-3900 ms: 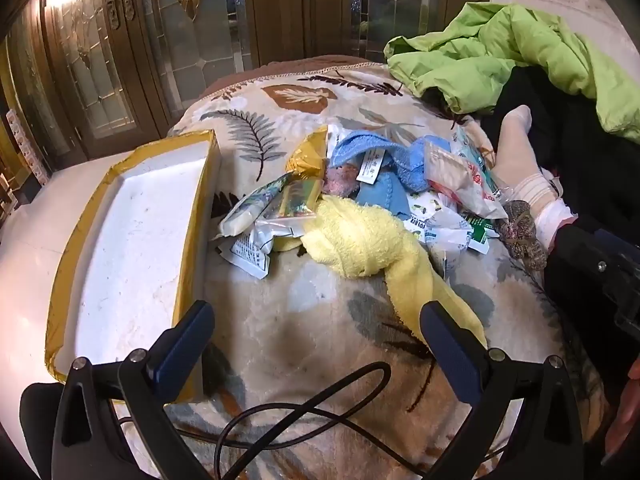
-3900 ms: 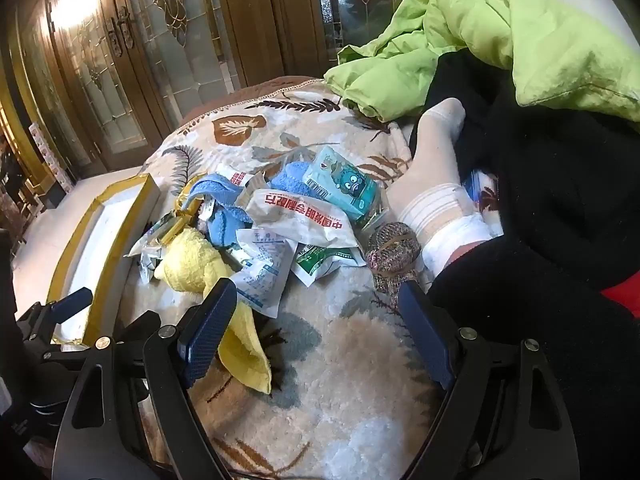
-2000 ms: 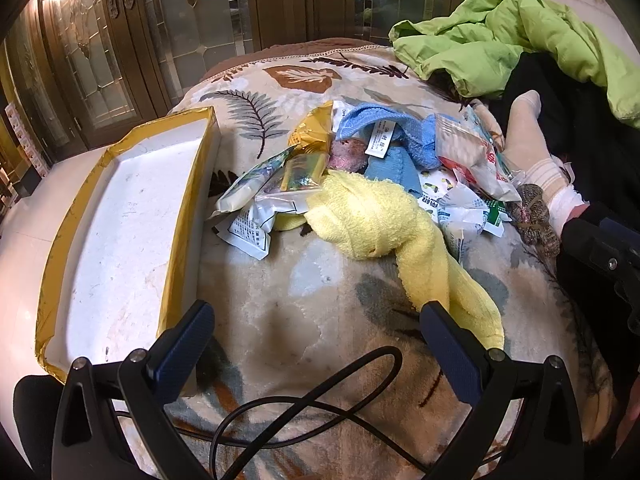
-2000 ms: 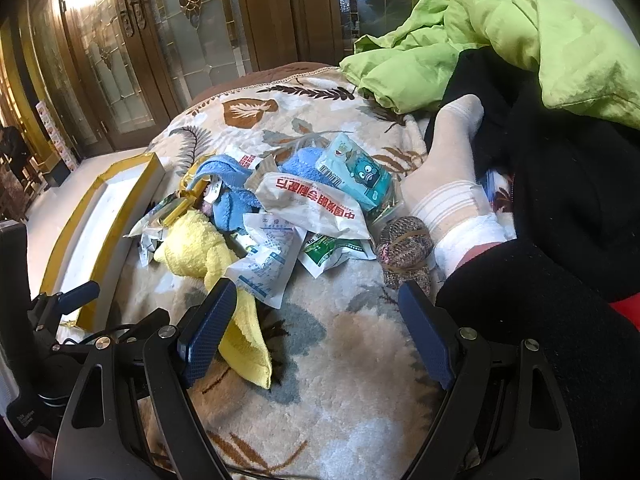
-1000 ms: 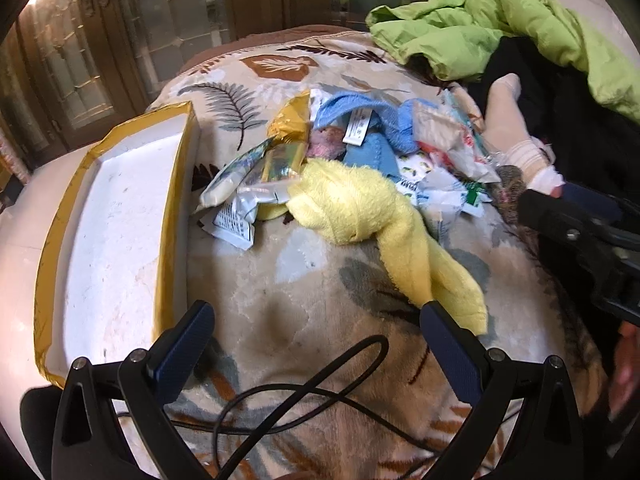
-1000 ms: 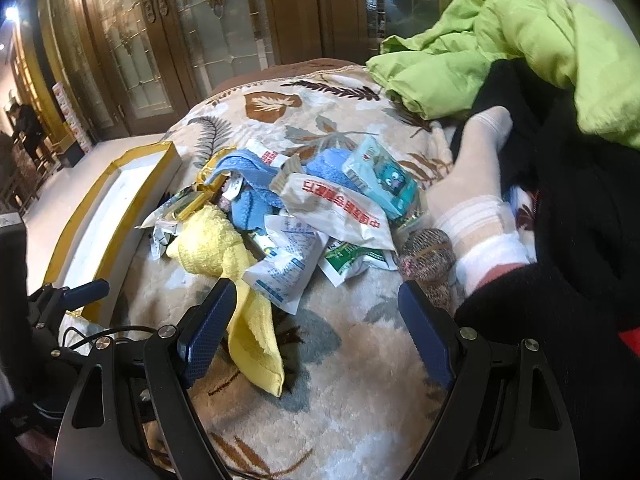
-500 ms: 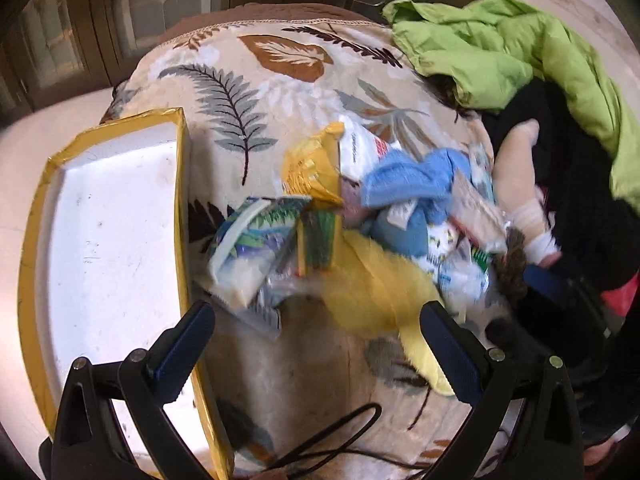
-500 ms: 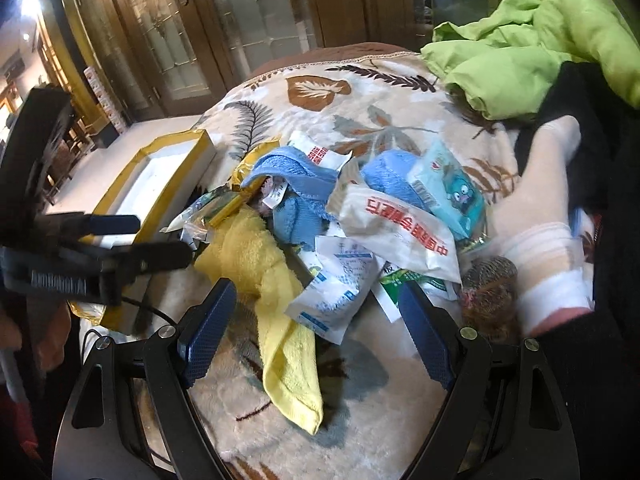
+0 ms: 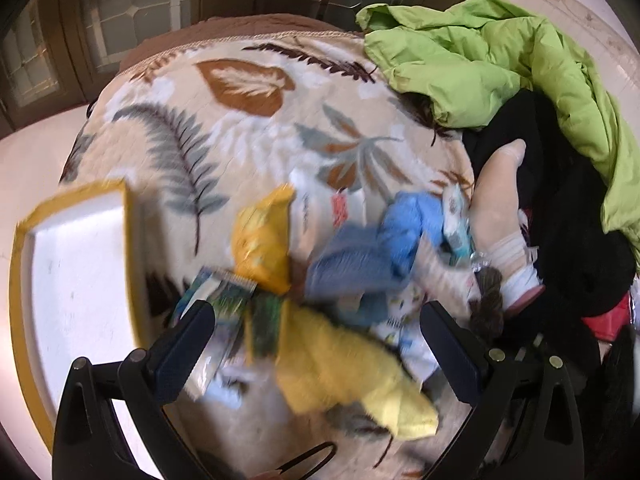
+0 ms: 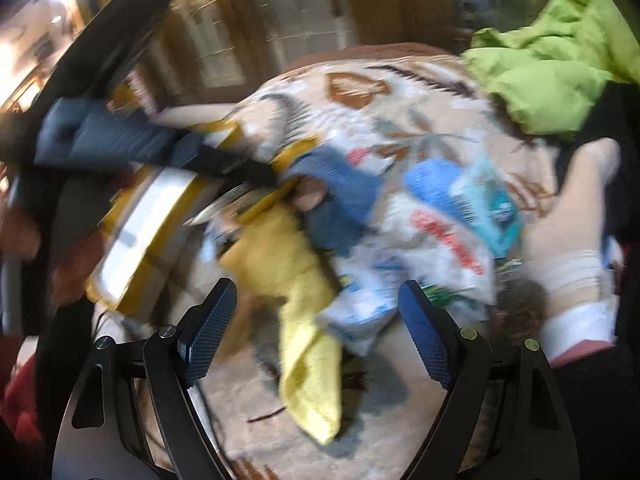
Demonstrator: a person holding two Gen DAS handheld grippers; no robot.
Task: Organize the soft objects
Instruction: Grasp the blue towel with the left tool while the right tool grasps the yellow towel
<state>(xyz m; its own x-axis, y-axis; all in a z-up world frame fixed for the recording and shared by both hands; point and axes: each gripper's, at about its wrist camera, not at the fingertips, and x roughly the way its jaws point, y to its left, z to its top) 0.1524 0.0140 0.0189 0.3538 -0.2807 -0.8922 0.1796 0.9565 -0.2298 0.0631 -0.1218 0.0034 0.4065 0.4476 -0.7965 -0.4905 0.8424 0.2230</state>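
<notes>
Left wrist view, nearest first: the left gripper [image 9: 316, 336] has its two blue-padded fingers spread wide with nothing between them, poised over one crumpled yellow terry towel [image 9: 344, 376] on the leaf-patterned beige blanket [image 9: 224, 120]. Just left lies one shallow white tray with a yellow rim [image 9: 76, 280]. Past the towel sits a heap: one yellow foil packet [image 9: 262, 240], two blue knitted cloths [image 9: 360, 260] and several blurred plastic sachets, too smeared to count. One socked foot [image 9: 496, 200] rests beside the heap, with one lime-green jacket [image 9: 500, 56] farthest back. Right wrist view: the right gripper [image 10: 316, 336] is likewise spread apart and empty above the same towel [image 10: 296, 288].
</notes>
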